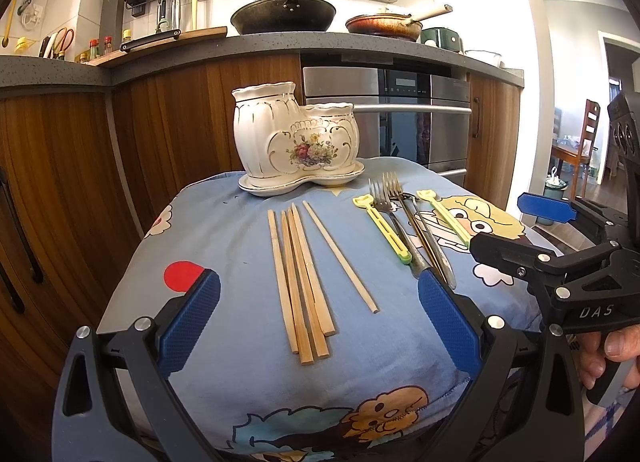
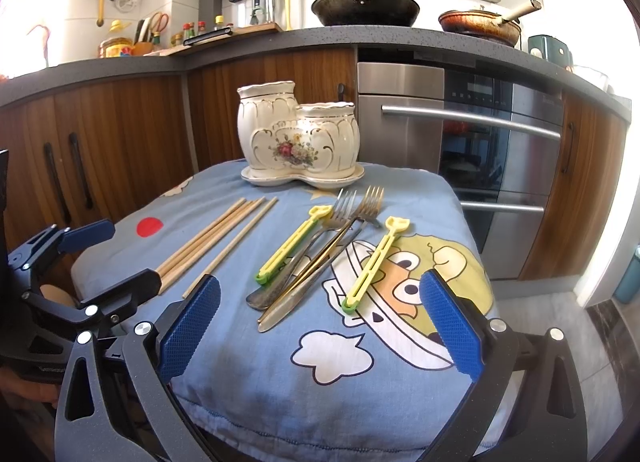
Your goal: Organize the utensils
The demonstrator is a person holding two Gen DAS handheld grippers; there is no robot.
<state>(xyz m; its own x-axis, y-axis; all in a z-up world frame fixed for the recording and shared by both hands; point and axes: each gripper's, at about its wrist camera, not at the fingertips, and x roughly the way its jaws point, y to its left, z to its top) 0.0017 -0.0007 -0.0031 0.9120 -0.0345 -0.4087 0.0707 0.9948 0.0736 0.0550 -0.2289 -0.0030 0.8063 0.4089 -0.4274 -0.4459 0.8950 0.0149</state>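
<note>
A white floral ceramic utensil holder (image 1: 296, 133) (image 2: 298, 133) with two compartments stands on its saucer at the far side of a blue cartoon cloth (image 1: 248, 254) (image 2: 360, 342). Several wooden chopsticks (image 1: 304, 282) (image 2: 208, 242) lie left of centre. Two forks (image 1: 390, 201) (image 2: 352, 213) and other metal utensils lie with two yellow-green clips (image 1: 384, 227) (image 2: 374, 262) to the right. My left gripper (image 1: 320, 322) is open and empty, near the chopsticks' near ends. My right gripper (image 2: 320, 326) is open and empty, near the metal handles' near ends; it also shows in the left wrist view (image 1: 516, 229).
Wooden cabinets (image 2: 120, 133) and a steel oven (image 2: 480, 149) stand behind the clothed surface. A grey counter (image 1: 256, 41) above holds a black wok (image 1: 284, 13) and a brown pan (image 1: 384, 25). The cloth's edges drop off left, right and near.
</note>
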